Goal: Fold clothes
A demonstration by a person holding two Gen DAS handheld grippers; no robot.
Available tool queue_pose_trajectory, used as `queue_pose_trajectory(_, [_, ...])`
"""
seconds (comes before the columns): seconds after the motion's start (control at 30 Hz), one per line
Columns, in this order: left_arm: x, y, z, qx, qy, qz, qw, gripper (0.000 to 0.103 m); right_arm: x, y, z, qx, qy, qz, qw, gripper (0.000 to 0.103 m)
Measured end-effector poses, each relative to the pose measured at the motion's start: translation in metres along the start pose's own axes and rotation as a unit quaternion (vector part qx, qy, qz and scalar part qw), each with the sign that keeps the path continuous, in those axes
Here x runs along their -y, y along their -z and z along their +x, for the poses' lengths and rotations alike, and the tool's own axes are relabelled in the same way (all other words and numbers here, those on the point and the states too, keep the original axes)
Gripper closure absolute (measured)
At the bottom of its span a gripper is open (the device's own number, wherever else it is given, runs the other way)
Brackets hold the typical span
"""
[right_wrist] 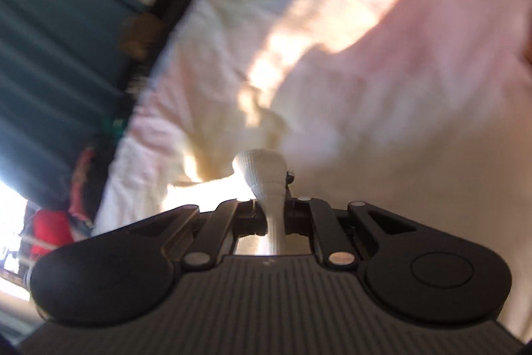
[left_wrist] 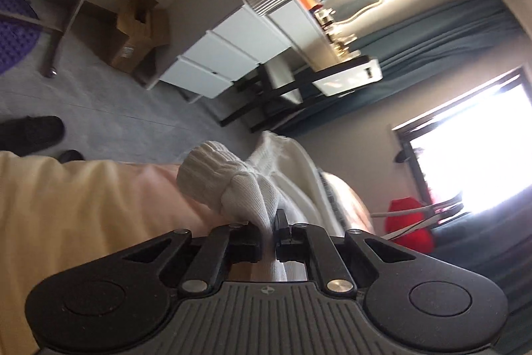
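A white knit sweater (left_wrist: 239,185) with a ribbed cuff bunches just ahead of my left gripper (left_wrist: 267,222), which is shut on a fold of it above a cream and pale pink bed cover (left_wrist: 83,198). In the right wrist view my right gripper (right_wrist: 271,205) is shut on another ribbed part of the white sweater (right_wrist: 262,168). The rest of the garment (right_wrist: 206,135) trails blurred towards the upper left over the pink bed cover (right_wrist: 399,72). The view is tilted and motion-blurred.
A white chest of drawers (left_wrist: 232,55) with cluttered top, a cardboard box (left_wrist: 136,35), a black-legged table (left_wrist: 299,85), dark shoes (left_wrist: 30,135) on the grey floor, teal curtains (left_wrist: 449,25), a bright window (left_wrist: 475,155) and a red item (left_wrist: 409,222) surround the bed.
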State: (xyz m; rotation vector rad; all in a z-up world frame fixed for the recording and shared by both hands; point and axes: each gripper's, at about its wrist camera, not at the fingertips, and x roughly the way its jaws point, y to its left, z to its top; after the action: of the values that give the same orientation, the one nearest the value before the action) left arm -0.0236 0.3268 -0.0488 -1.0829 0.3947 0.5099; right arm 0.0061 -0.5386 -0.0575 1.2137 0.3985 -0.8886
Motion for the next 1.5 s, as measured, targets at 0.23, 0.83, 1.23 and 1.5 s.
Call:
queue_pose_trajectory(0.23, [0.008, 0.003, 0.002, 0.002, -0.043, 0.061, 0.9972, 0.085, 0.037, -0.001, 0.010, -0.057, 0.002, 0.112, 0.992, 0.092])
queue_pose_trajectory(0.83, [0.134, 0.125, -0.024, 0.085, -0.044, 0.344, 0.9339, 0.012, -0.041, -0.003, -0.006, -0.002, -0.106, -0.110, 0.988, 0.023])
queue_pose_trajectory(1.23, [0.156, 0.266, 0.006, -0.026, 0.091, 0.525, 0.8456, 0.012, -0.100, 0.029, 0.085, -0.039, -0.100, -0.352, 0.930, 0.024])
queue_pose_trajectory(1.5, [0.161, 0.308, 0.013, -0.020, 0.116, 0.593, 0.7963, 0.012, -0.108, 0.044, 0.096, -0.026, -0.040, -0.438, 0.898, 0.062])
